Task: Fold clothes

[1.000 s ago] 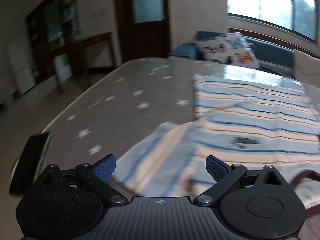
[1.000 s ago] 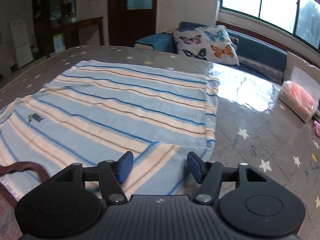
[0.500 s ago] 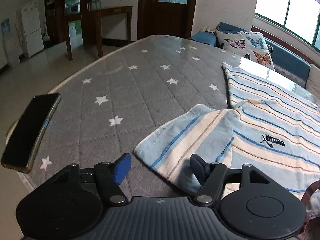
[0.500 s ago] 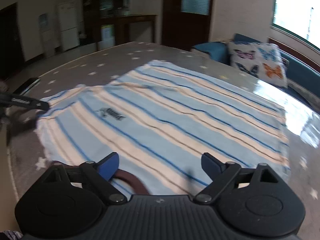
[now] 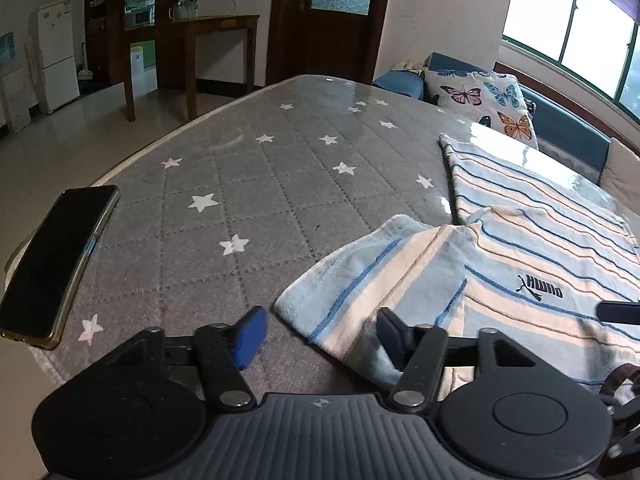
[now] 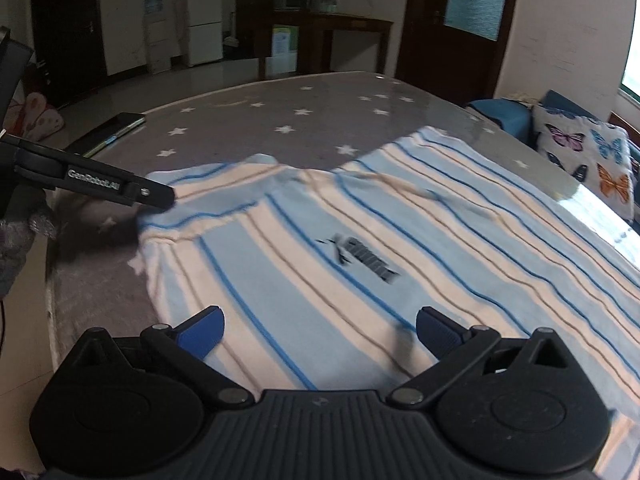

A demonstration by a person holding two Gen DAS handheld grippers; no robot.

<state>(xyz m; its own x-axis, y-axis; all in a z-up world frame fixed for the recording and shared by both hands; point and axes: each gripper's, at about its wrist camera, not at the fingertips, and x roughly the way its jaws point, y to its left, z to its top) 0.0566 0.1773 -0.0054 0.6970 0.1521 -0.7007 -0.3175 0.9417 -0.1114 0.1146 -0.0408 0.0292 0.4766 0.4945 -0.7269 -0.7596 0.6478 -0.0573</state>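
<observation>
Item: striped shirt (image 5: 532, 256), spread flat on the star-quilted mattress (image 5: 260, 200), logo side up; every position below is given from that shirt.

Left of the shirt: phone (image 5: 56, 264), lying at the mattress edge, well apart from the cloth and no obstacle.

At its left sleeve (image 5: 372, 280): my left gripper (image 5: 320, 334), jaws about half open and closing, with the sleeve hem between them; the pads did not yet press the cloth. I judged the step to be pinching the sleeve for folding inward. Done well, that meant biting both layers close to the hem corner and lifting low, so the body stayed flat.

Over its chest: my right gripper (image 6: 320, 330), jaws opening and spread as wide as they went, holding nothing, with striped cloth below.

Beyond the shirt's far right edge: butterfly cushion (image 5: 484, 102) on a blue sofa, clear of the work. Nothing stood in the way of the sleeve fold.
</observation>
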